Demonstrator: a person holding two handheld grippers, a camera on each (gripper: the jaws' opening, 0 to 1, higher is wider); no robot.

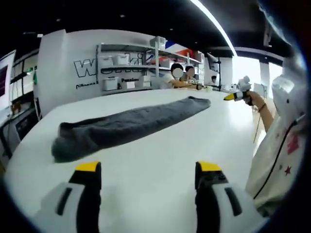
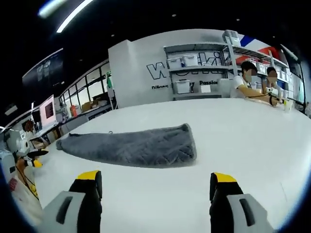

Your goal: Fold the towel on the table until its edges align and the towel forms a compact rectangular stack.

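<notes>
A grey towel (image 1: 127,125) lies on the white table (image 1: 160,160), folded into a long narrow strip that runs from near left to far right. My left gripper (image 1: 148,171) hovers open over the table just short of the strip's bunched near end. In the right gripper view the same towel (image 2: 138,144) stretches leftward, its wide rounded end closest to me. My right gripper (image 2: 154,180) stands open a little before that end, nothing between its fingers. The right gripper (image 1: 237,95) also shows far off, held in a hand past the towel's far tip. The left gripper (image 2: 34,158) appears at the left edge.
A person's light shirt (image 1: 282,145) fills the right side of the left gripper view. Two people sit at the table's far side (image 2: 252,85). Shelves with white bins (image 2: 194,68) stand against the back wall. Monitors and desks (image 2: 48,114) line the left.
</notes>
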